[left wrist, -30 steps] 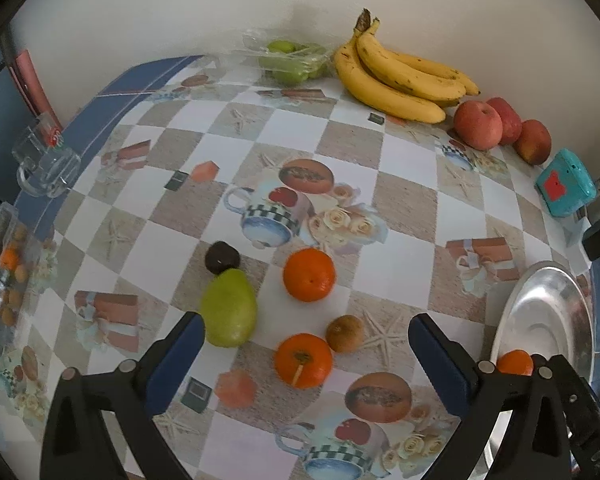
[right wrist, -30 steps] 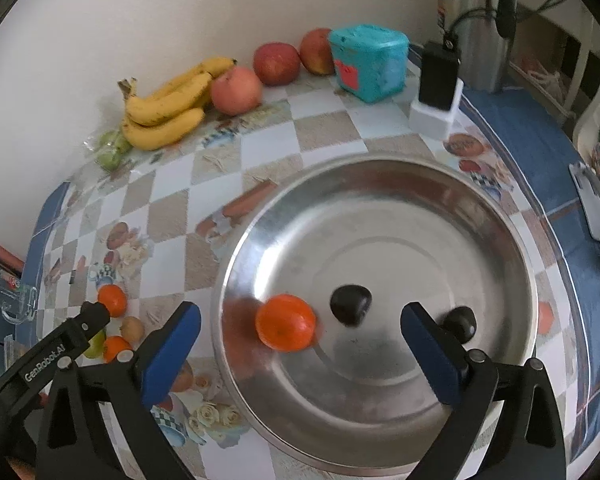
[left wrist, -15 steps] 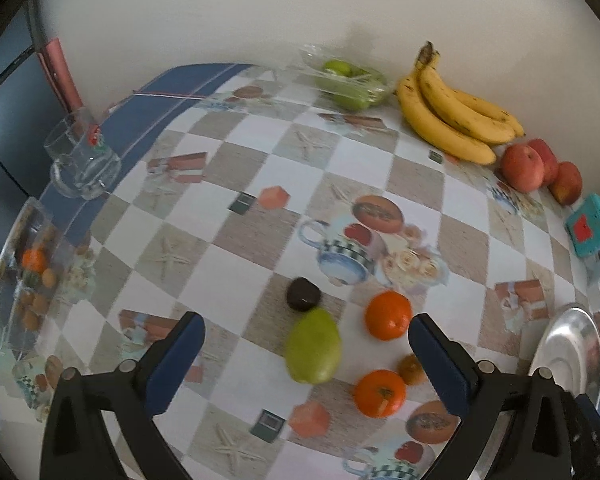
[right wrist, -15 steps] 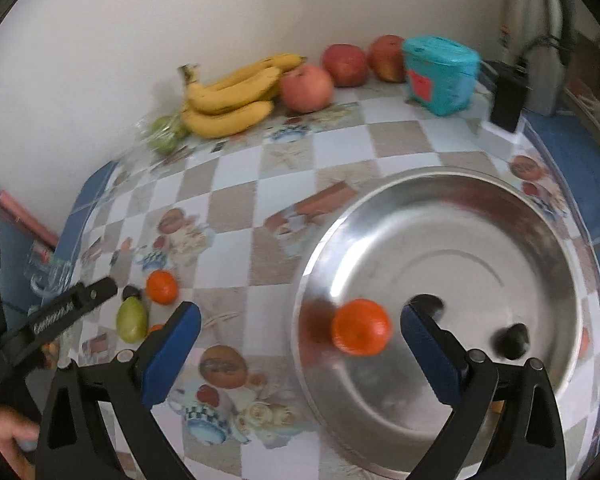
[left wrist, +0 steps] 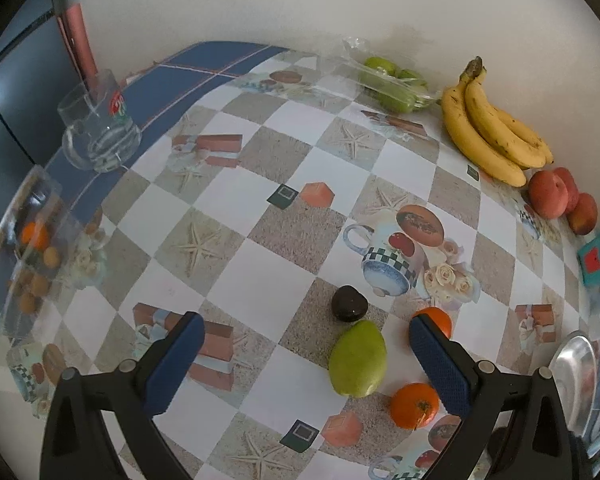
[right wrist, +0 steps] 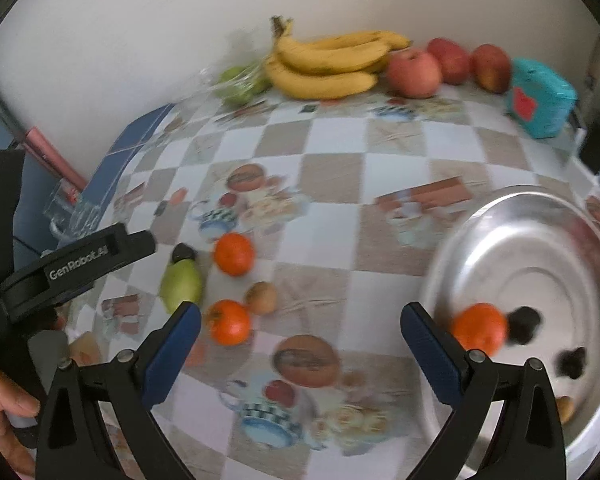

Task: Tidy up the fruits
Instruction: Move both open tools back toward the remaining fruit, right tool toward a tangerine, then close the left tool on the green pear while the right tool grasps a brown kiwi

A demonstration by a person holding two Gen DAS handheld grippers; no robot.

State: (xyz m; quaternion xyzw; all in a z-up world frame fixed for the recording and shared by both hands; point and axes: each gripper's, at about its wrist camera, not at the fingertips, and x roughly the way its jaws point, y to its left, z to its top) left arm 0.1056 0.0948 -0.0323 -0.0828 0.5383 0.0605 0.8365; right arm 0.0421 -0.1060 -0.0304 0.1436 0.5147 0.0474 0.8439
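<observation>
Nearest the left wrist camera, the left gripper [left wrist: 302, 344] hangs with its blue-padded jaws spread wide and nothing between them, above the checked tablecloth [left wrist: 260, 268]; just past it, toward 1 o'clock, a green pear [left wrist: 357, 358] lies on its side with a dark round fruit [left wrist: 349, 303] touching its far tip at 12 o'clock; one orange [left wrist: 414, 405] sits at the pear's 4 o'clock and a second orange [left wrist: 436, 321] shows partly behind the right-hand finger [left wrist: 440, 364]. At the right wrist camera's 6 o'clock the right gripper [right wrist: 300, 338] is likewise released, jaws wide and holding nothing; through its gap lie the same oranges and a small brown fruit [right wrist: 262, 298] between them; at 3 o'clock a steel tray [right wrist: 540, 240] holds a third orange [right wrist: 478, 328] and two dark fruits [right wrist: 524, 325], blurred. At 9 o'clock a hand [right wrist: 4, 420] grips the other tool's handle. Farther off in the left view, a glass mug [left wrist: 98, 132] stands at 10 o'clock on the blue border; against the wall from 12 to 2 o'clock run a clear pack of green fruit [left wrist: 392, 84], a bunch of bananas [left wrist: 492, 132], three red apples [left wrist: 548, 194] and a teal box [left wrist: 598, 258].
</observation>
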